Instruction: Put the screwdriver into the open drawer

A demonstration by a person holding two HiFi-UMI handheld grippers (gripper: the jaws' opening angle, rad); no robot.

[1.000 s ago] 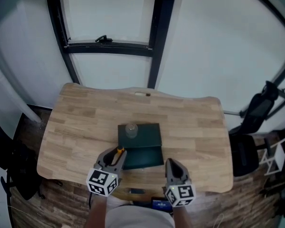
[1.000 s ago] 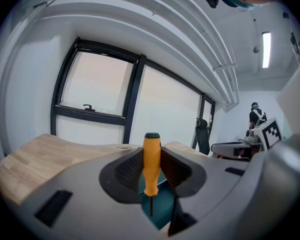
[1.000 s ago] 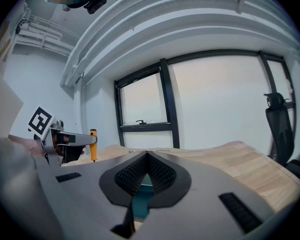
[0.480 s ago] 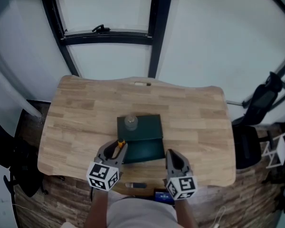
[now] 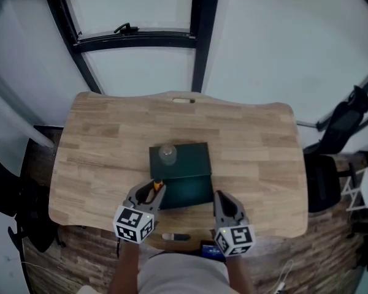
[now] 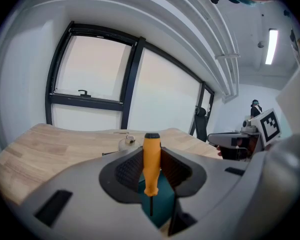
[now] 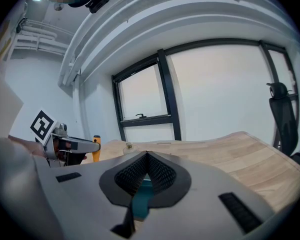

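The pick-up part of the task looked done and the placing part was not. The left tool [image 6: 151, 156] was clamped on the screwdriver [image 6: 151, 165], its two jaws pressed against the sides of the orange handle. The handle stood upright, with the thin dark shaft pointing down below the jaws.

From the head view, the left tool [image 5: 148, 192] hung just beside the near-left corner of the open drawer [image 5: 187, 195]. The drawer was pulled out toward the person from a dark green box [image 5: 185, 160] in the middle of the worktop [image 5: 251, 158]. A small clear knob-like thing [image 5: 167, 154] sat on top of the box.

The screwdriver [image 5: 154, 187] was above the worktop, at the drawer's edge rather than inside it. The drawer's interior looked bare as far as it showed.

The right tool [image 7: 146, 156] had its jaws drawn together with nothing between them. It hovered to the near right of the drawer [image 5: 221, 198].

What remained, by my reading, was to carry the screwdriver a little right and farther over the drawer, lower it, and release it.
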